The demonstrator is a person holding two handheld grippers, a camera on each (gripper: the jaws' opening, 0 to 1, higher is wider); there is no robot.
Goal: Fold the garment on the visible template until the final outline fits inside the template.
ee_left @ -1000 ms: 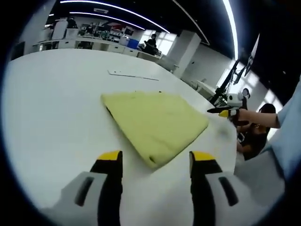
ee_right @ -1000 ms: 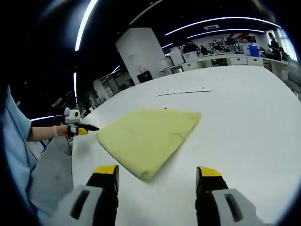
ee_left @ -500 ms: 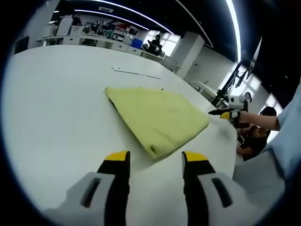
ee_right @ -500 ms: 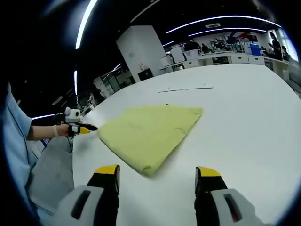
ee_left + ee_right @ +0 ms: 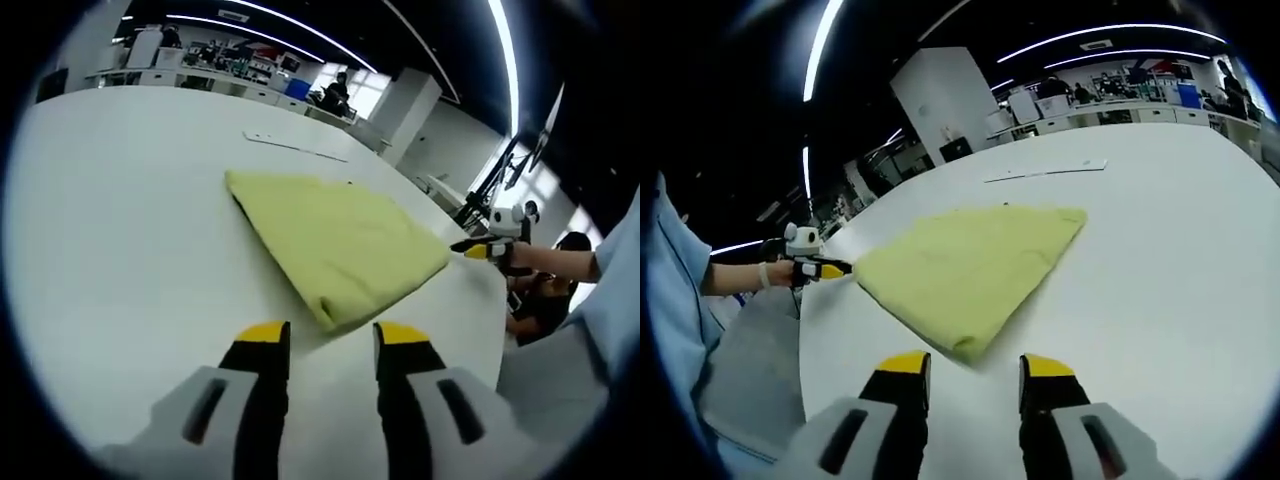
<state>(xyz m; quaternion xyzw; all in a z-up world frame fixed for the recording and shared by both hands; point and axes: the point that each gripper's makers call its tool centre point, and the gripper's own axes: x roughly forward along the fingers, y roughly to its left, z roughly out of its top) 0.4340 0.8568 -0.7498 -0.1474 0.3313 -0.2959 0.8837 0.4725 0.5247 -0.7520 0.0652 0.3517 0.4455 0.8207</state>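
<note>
A yellow garment [image 5: 335, 245], folded into a flat wedge, lies on the white table [image 5: 110, 220]. Its near corner points at my left gripper [image 5: 332, 338], which hovers just short of it. The yellow-tipped jaws stand narrowly open with nothing between them. In the right gripper view the same garment [image 5: 965, 265] lies ahead of my right gripper [image 5: 975, 365], also narrowly open and holding nothing. Each gripper shows in the other's view, held by a hand at the garment's side corner: the right gripper [image 5: 480, 248] and the left gripper [image 5: 825, 269].
A thin flat white strip [image 5: 295, 148] lies on the table beyond the garment, seen too as the strip [image 5: 1045, 172]. The table's edge [image 5: 495, 330] runs close by the person's light blue sleeve [image 5: 610, 290]. Desks and people stand far behind.
Both grippers' jaws have drawn closer together over the last second. Both views have edged slightly nearer the garment's corner. The garment has not moved.
</note>
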